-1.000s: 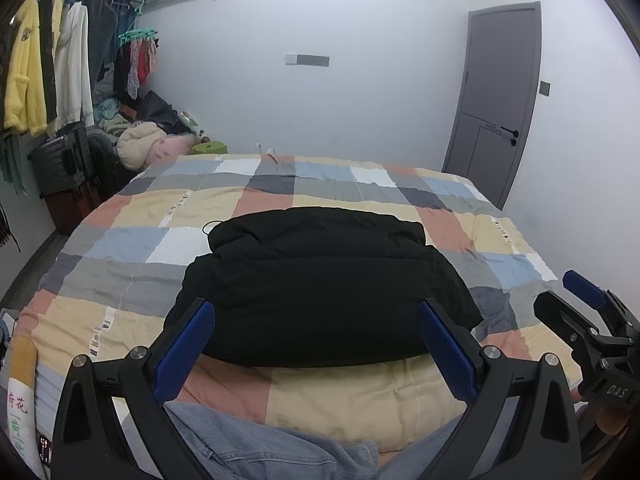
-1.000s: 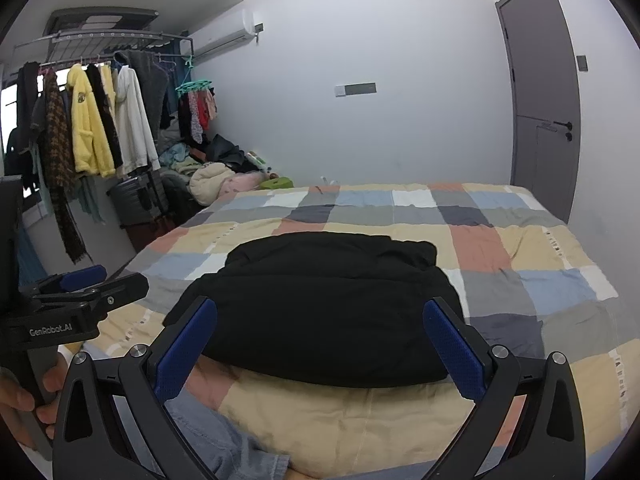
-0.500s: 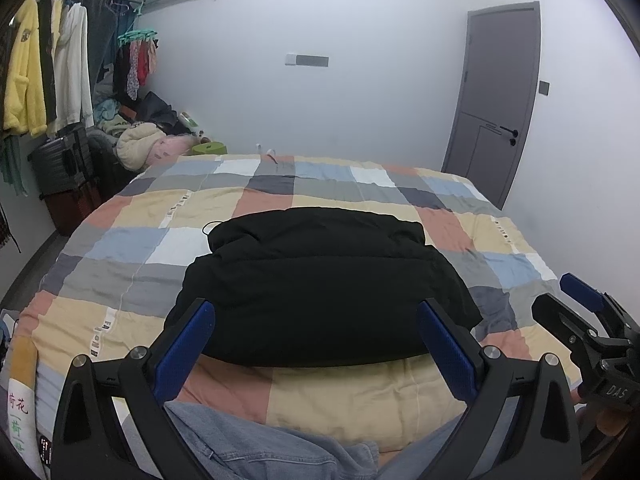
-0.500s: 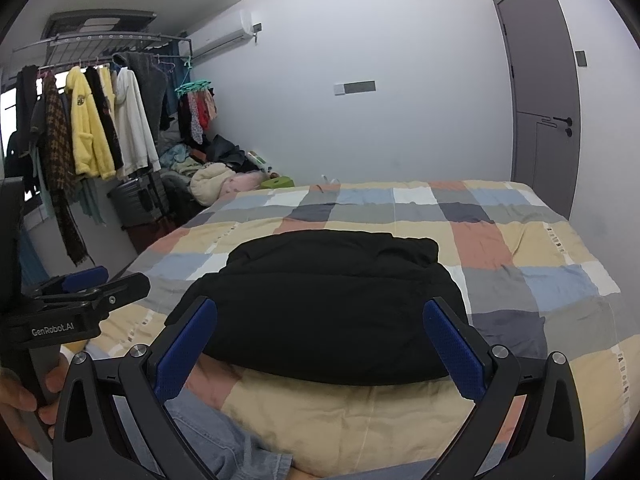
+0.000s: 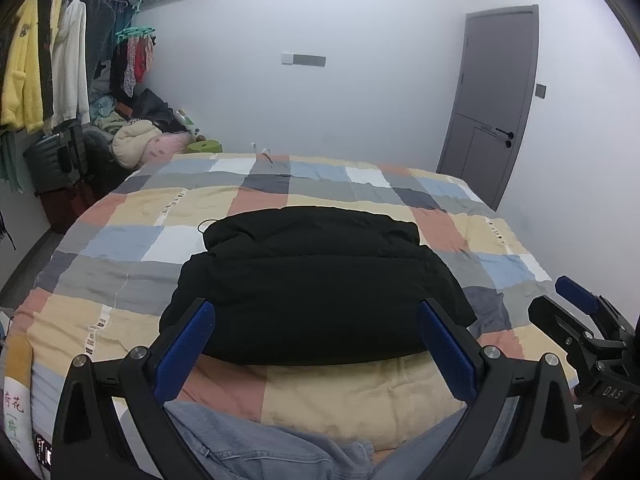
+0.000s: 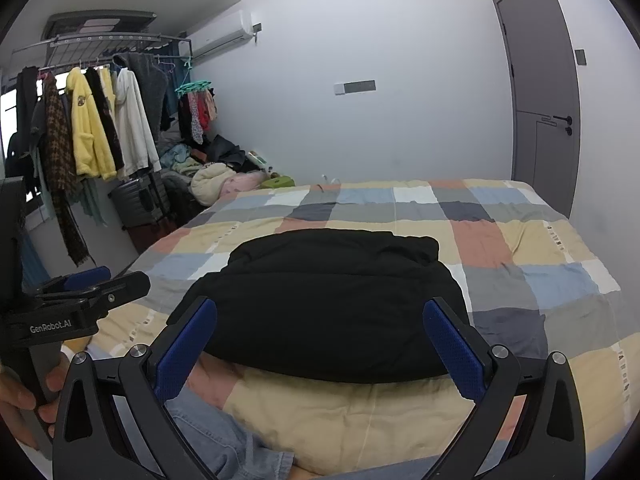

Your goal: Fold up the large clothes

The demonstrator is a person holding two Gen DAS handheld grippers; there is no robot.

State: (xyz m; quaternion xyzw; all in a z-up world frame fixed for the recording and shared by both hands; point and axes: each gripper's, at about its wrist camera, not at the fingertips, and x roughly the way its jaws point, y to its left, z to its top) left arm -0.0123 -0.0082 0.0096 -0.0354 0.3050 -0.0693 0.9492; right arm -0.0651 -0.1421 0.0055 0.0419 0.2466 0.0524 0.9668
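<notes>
Left wrist view
Jacket: a black jacket (image 5: 316, 288) lies folded into a bundle on the checked bedspread (image 5: 132, 264), near the bed's front edge.
Left gripper (image 5: 316, 340): jaws spread wide, empty, above the front edge of the bed.
Right gripper (image 5: 576, 312): at the right edge, off the jacket.

Right wrist view
Jacket (image 6: 332, 304): same folded bundle, centred between the blue pads.
Right gripper (image 6: 320, 344): jaws spread wide, holding nothing.
Left gripper (image 6: 92, 288): at the left, held by a hand (image 6: 24, 396).
Background: clothes rack (image 6: 92, 120) and grey door (image 6: 540, 92).
</notes>
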